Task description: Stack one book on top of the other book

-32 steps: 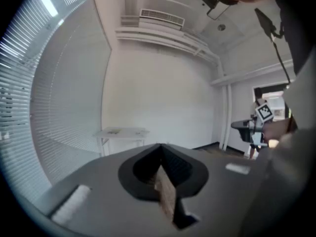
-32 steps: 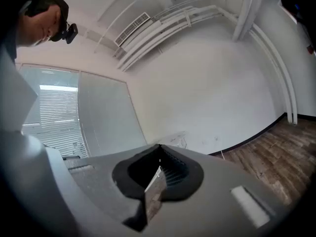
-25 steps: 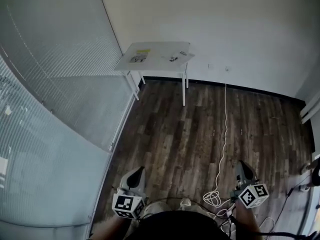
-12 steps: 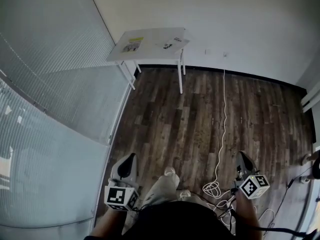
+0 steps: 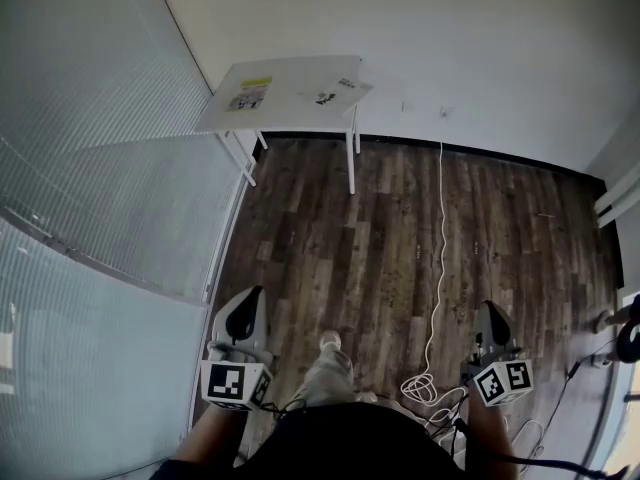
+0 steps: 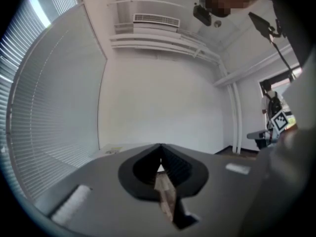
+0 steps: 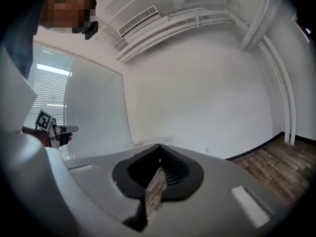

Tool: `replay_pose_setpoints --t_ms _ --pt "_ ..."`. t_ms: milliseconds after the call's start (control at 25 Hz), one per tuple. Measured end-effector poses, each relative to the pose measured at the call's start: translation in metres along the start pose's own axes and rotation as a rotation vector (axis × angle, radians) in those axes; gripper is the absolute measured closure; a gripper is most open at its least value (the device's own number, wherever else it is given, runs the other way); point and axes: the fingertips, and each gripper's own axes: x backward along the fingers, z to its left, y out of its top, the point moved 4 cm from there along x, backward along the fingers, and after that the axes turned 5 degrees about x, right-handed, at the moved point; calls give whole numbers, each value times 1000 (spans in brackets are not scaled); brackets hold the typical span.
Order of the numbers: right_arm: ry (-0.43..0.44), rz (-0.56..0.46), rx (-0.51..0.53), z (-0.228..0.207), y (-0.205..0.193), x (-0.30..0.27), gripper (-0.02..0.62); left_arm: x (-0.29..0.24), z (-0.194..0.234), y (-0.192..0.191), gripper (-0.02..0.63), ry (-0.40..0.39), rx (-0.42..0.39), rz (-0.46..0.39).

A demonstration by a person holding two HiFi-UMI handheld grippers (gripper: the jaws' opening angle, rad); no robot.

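While L tool (image 5: 251,300) closed, white rect. table (image 5: 290,76) on wood planks (image 5: 400,238).

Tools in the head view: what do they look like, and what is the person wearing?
The left tool and right tool are grey tapered shells, each with a white cube of black square markers behind. The person wears a dark top and light trousers.

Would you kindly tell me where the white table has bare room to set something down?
Bare: the table strip between the yellow-marked book and the other book, plus its back edge by the wall. Crowded: its two ends.
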Motion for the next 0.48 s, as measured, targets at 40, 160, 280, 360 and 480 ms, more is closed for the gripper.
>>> replay_pose_setpoints --t_ms 40,160,280,360,480 --pt "-7 1 1 2 3 -9 594 -10 6 2 599 -11 -6 -1" --pt "-13 -7 7 10 14 -35 594 -42 25 9 600 -34 -62 -21" --pt "-12 10 17 20 17 -58 594 -65 43 29 599 -27 -77 -75" --pt "-23 27 30 24 18 -76 594 -77 54 47 599 -20 -35 -124" --pt "-33 26 16 28 24 -112 594 -98 80 56 600 -60 2 -153"
